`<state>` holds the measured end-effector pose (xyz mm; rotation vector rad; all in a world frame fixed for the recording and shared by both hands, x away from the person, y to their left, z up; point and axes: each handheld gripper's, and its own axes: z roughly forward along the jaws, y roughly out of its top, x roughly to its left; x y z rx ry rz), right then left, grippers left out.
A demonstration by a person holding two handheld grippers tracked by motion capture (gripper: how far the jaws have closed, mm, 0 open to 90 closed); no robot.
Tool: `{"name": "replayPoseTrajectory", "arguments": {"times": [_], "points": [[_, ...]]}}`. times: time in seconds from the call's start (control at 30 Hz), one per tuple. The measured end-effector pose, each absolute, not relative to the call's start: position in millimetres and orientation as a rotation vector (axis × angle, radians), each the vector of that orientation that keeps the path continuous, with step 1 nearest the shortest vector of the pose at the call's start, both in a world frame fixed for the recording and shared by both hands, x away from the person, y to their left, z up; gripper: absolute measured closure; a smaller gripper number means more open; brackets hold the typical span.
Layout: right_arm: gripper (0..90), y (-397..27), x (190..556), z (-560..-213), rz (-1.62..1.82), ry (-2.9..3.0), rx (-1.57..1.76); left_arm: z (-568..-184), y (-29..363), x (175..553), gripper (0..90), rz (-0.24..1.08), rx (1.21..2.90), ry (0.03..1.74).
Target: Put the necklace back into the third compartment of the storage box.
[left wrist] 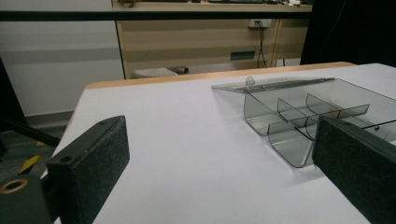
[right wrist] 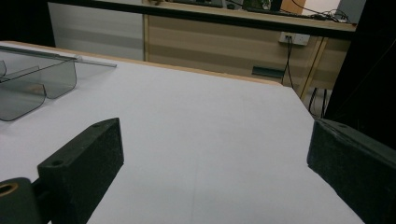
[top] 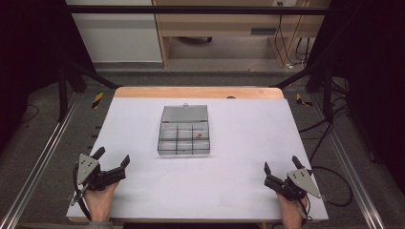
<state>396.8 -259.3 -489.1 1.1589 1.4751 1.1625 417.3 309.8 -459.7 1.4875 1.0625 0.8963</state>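
Fig.: my start pose, both hands at near table edge. Clear compartment box point(top: 184, 138) sits mid-table, lid point(top: 185, 113) flung back toward far side; a small orange item point(top: 200, 135) lies in a right-hand cell. Left gripper point(top: 112, 159) w/ jaws spread wide, nothing held; right gripper point(top: 282, 164) likewise wide apart, empty. Box lies ahead and right of left gripper, ahead and left of right gripper. I judge neither hand clearly nearer. Box's long axis looks to run left-right.

A lab: black frame rails point(top: 191, 9), trailing cables point(top: 329, 129), wooden bench point(top: 229, 24).
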Motion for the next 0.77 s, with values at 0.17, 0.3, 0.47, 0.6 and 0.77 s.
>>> {"name": "replayPoseTrajectory", "arguments": {"times": [0.17, 0.3, 0.47, 0.6, 0.77], "points": [[4.2, -259.4, 396.9, -489.0, 1.163, 1.475, 1.16, -463.4, 309.2, 413.8, 3.9, 0.929, 1.471, 1.049], [4.2, -259.5, 397.1, -489.1, 1.165, 1.474, 1.16, -465.8, 307.3, 412.8, 3.8, 0.928, 1.458, 1.032], [4.2, -259.9, 397.2, -489.1, 1.168, 1.473, 1.161, -468.7, 305.9, 413.1, 3.6, 0.943, 1.467, 1.033], [4.2, -259.8, 397.3, -489.1, 1.169, 1.474, 1.16, -470.3, 308.7, 412.9, 3.6, 0.938, 1.457, 1.039], [4.1, -259.9, 397.3, -489.0, 1.168, 1.473, 1.163, -472.0, 312.2, 412.4, 3.6, 0.93, 1.449, 1.051]]}}
